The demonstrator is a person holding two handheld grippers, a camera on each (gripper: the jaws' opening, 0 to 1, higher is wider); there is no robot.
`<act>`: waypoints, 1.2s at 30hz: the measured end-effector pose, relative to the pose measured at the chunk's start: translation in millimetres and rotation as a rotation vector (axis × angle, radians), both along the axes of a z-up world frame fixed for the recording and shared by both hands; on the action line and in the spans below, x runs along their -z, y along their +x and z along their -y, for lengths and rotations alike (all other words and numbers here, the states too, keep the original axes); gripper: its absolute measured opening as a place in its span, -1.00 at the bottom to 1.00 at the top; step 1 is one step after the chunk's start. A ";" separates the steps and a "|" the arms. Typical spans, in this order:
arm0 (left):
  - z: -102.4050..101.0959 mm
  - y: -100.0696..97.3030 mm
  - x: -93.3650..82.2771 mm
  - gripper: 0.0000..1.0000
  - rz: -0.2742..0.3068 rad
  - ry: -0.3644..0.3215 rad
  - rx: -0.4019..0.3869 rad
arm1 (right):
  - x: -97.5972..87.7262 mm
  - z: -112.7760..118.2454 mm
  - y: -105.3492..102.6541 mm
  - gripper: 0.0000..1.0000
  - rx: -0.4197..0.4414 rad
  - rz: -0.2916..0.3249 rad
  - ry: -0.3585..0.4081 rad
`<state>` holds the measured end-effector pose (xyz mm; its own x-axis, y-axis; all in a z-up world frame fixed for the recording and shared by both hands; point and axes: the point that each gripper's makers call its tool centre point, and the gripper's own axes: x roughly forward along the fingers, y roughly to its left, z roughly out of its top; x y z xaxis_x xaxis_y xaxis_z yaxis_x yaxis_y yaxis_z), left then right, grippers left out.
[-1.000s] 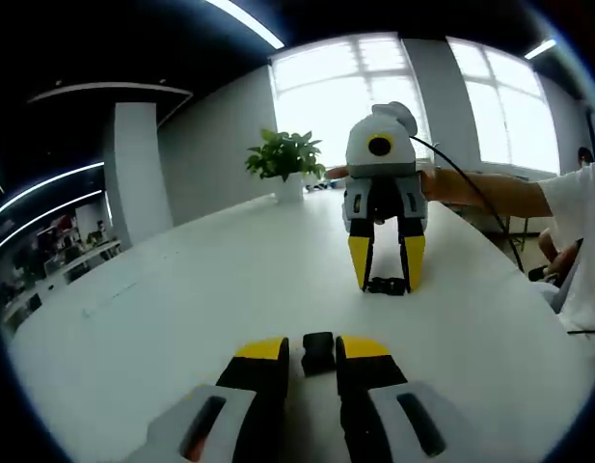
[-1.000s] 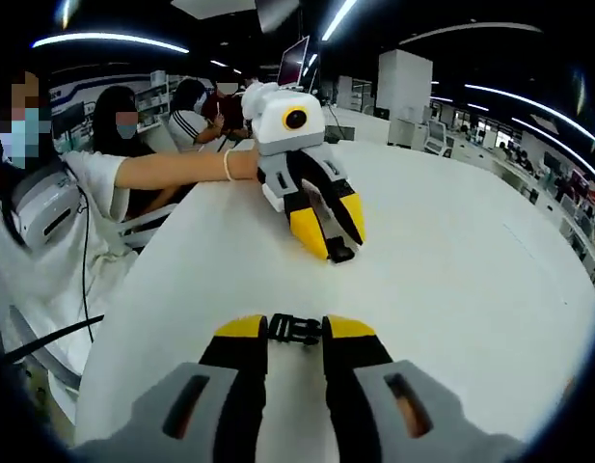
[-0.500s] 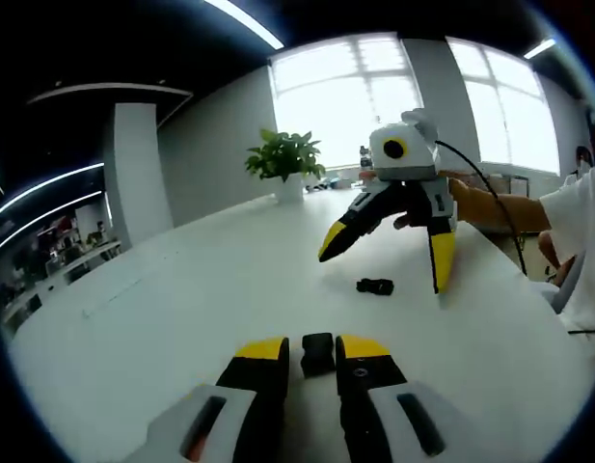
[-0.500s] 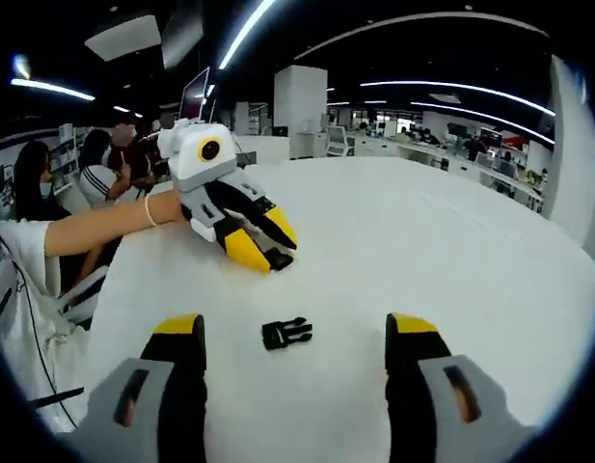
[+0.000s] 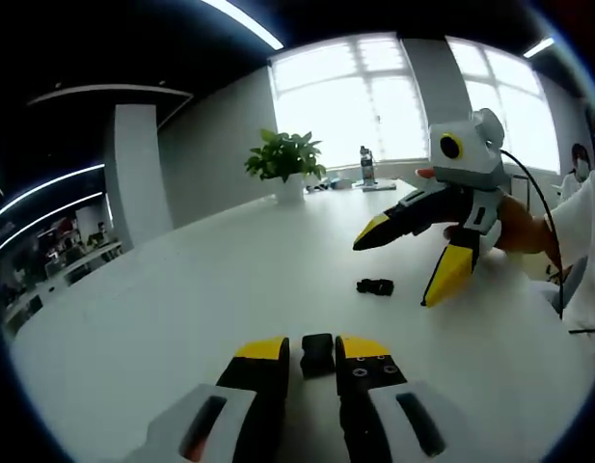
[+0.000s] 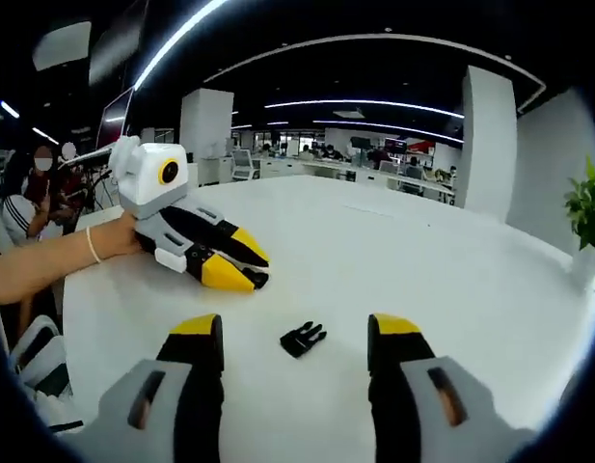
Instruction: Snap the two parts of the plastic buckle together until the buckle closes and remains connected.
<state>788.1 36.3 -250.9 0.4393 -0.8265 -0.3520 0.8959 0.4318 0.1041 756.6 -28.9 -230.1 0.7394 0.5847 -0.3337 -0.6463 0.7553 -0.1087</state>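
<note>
Bare table around loose buckle part; potted plant far.

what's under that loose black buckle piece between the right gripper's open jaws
The pronged buckle piece lies flat on the white table, apart from both jaws of the open right gripper. Nothing else shows beneath it; the spot it covers cannot be seen.

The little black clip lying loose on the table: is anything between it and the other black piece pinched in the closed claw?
No. In the left gripper view, bare white table separates the loose buckle part from the part in the left claw.
</note>
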 end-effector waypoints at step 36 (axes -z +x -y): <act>1.9 1.8 0.6 -0.64 0.004 0.000 0.000 | 19.6 5.4 6.3 -0.72 -0.072 -0.065 -0.018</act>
